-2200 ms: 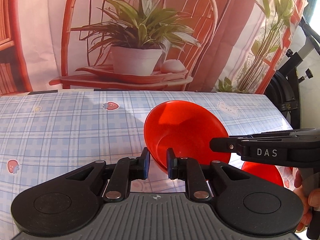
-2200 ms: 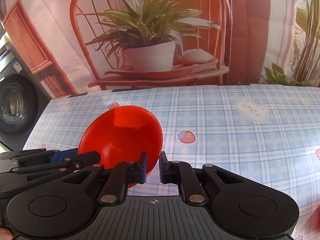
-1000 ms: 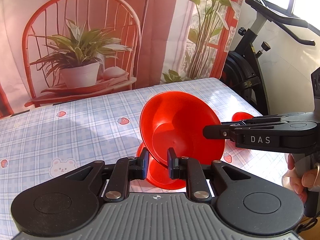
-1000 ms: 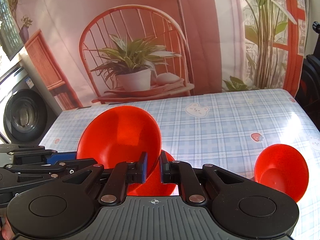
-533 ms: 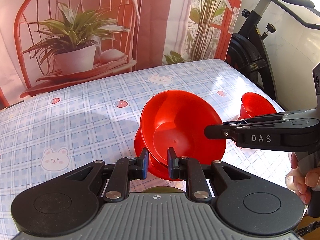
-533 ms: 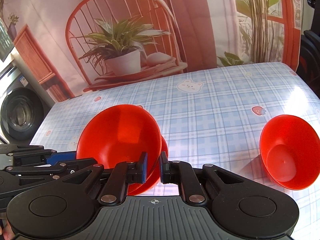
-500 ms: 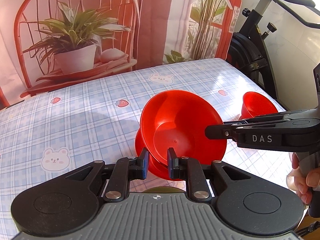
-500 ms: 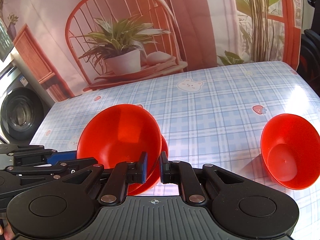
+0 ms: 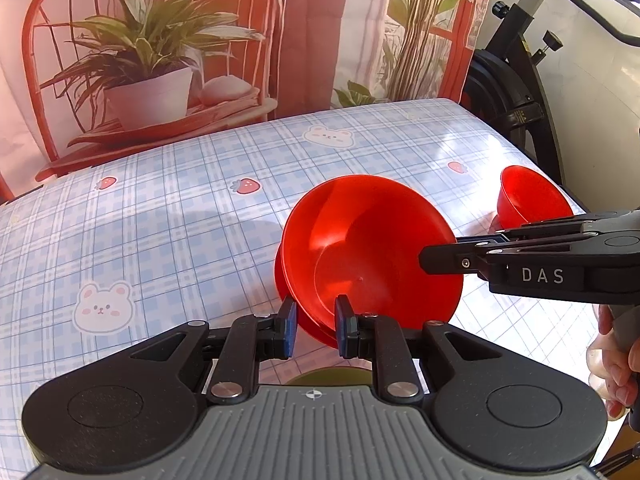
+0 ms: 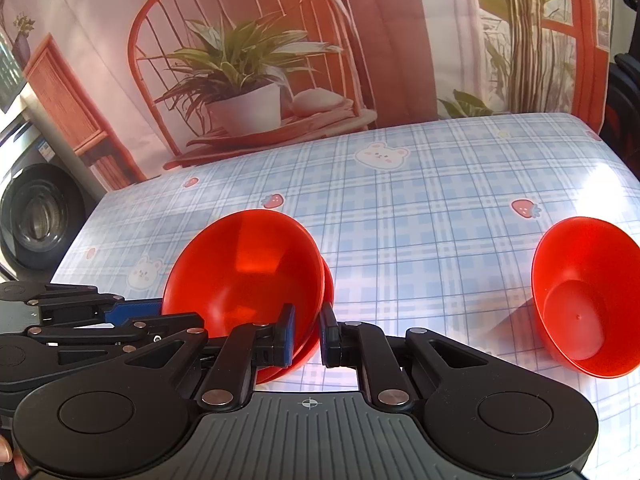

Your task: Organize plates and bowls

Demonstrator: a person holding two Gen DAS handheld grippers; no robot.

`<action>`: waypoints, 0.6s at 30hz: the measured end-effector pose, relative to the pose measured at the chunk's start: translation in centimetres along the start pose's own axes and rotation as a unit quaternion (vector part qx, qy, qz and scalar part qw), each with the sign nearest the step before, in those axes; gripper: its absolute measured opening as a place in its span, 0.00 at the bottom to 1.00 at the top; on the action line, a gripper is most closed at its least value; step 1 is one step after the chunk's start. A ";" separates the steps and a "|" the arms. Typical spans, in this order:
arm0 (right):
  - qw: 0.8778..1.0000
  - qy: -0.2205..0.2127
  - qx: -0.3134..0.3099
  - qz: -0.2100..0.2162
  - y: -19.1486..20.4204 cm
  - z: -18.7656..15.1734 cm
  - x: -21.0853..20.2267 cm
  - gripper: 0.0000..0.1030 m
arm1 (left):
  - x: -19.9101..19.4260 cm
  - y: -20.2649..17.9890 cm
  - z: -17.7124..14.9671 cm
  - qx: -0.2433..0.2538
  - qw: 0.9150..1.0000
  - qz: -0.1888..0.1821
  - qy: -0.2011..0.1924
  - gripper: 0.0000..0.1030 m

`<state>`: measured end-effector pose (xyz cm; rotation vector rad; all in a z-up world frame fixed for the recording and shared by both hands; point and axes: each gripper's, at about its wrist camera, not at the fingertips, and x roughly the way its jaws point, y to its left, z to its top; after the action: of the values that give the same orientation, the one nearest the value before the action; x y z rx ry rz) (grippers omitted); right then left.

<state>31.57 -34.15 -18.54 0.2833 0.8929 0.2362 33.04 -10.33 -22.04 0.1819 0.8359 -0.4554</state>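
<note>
Just ahead of both hand-held grippers, left point(image 9: 314, 328) and right point(image 10: 306, 334) each clamped on its rim, the red bowl point(image 9: 372, 252) has come down into a second bowl point(image 9: 280, 276) on the worktop point(image 9: 168, 224), so nesting looks nearly done, the third bowl point(image 10: 584, 296) well to the right.

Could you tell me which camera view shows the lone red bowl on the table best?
The right wrist view: the lone bowl shows nearly whole, its inside visible. In the left wrist view the right gripper hides its lower part.
</note>
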 end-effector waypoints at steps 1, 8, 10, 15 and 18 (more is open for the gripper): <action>1.000 0.000 -0.001 -0.001 0.0 0.0 0.0 0.13 | 0.0 0.0 0.0 0.001 1.000 0.002 0.000 0.20; 1.000 -0.004 -0.010 -0.003 0.0 -0.1 -0.5 0.17 | -0.4 0.1 0.1 -0.004 1.000 0.010 -0.009 0.40; 1.000 -0.009 -0.016 -0.006 0.0 0.0 -0.8 0.17 | -0.8 0.1 0.3 -0.004 1.000 0.012 -0.014 0.40; 0.998 -0.033 -0.046 -0.014 -0.1 0.4 -2.6 0.17 | -2.0 -0.7 1.2 -0.009 0.999 0.009 -0.043 0.40; 0.997 -0.046 -0.055 -0.024 -0.8 0.6 -3.8 0.17 | -2.6 -2.1 1.9 -0.008 0.998 0.000 -0.065 0.41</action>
<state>29.82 -36.24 -15.64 0.1691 0.7922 0.2254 31.83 -12.03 -18.85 0.1363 0.7124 -0.4565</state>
